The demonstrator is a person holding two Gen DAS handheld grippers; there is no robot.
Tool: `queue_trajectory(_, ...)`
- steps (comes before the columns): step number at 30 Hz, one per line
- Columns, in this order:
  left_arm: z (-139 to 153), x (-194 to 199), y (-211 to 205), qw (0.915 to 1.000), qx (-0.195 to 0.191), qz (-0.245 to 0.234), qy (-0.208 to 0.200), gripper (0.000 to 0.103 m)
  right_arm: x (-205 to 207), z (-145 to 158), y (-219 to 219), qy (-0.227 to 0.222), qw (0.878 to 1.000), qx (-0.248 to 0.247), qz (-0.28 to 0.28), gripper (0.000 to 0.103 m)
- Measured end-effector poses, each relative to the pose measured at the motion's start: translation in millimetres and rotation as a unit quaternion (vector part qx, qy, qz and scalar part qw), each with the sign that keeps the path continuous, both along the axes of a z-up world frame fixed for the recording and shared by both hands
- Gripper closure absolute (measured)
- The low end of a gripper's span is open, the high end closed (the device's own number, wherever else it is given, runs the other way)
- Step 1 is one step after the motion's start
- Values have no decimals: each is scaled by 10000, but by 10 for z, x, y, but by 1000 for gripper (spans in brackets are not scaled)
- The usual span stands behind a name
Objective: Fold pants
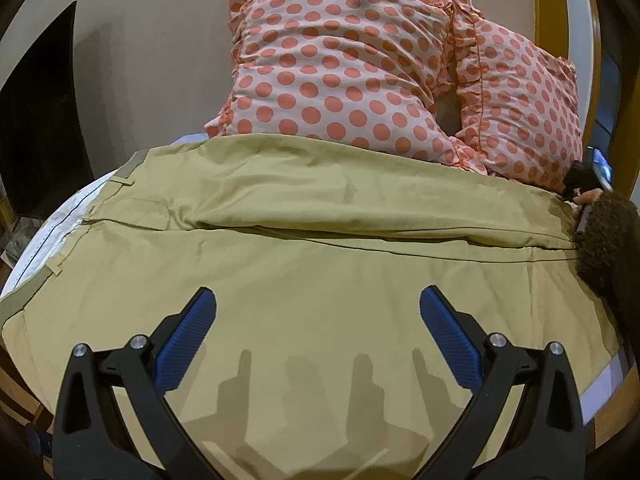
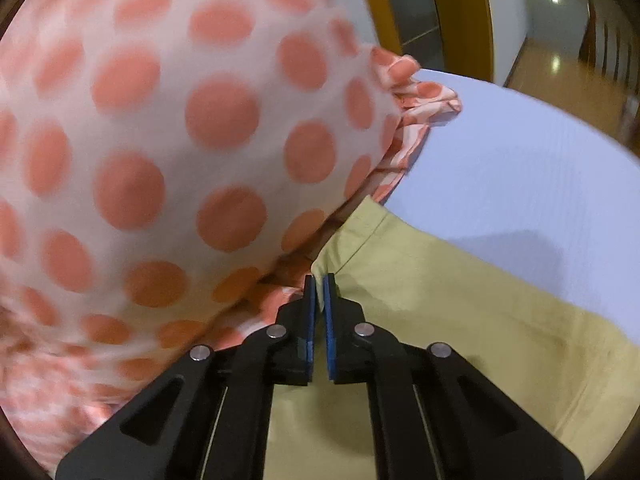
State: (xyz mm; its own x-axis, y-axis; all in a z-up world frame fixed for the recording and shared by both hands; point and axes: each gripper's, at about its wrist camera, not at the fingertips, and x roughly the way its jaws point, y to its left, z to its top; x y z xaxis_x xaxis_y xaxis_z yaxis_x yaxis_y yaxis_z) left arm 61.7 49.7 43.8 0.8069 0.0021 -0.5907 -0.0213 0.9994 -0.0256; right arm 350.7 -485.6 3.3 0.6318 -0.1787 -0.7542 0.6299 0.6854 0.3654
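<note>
Khaki pants [image 1: 320,216] lie spread across the bed, waistband at the left, legs running to the right. My left gripper [image 1: 318,304] is open and hovers over the near leg, holding nothing. In the right wrist view my right gripper [image 2: 319,280] has its jaws nearly together at the far edge of a pant leg [image 2: 440,312] near its hem, right beside a pillow. Whether cloth is pinched between the pads cannot be seen. The right gripper and the hand holding it show at the right edge of the left wrist view [image 1: 580,196].
Two white pillows with orange dots [image 1: 344,68] [image 1: 524,108] lean against the wall behind the pants; one fills the left of the right wrist view [image 2: 160,140]. A light blue bed sheet [image 2: 520,168] shows beyond the hem. A dark opening [image 1: 40,112] is at the left.
</note>
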Motion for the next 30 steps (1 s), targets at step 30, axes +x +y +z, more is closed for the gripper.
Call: queue_trajectory(30, 461, 653, 884, 9808, -1937, -99, -196, 2, -2673, -129, 8, -1158, 9719, 1928, 698, 101)
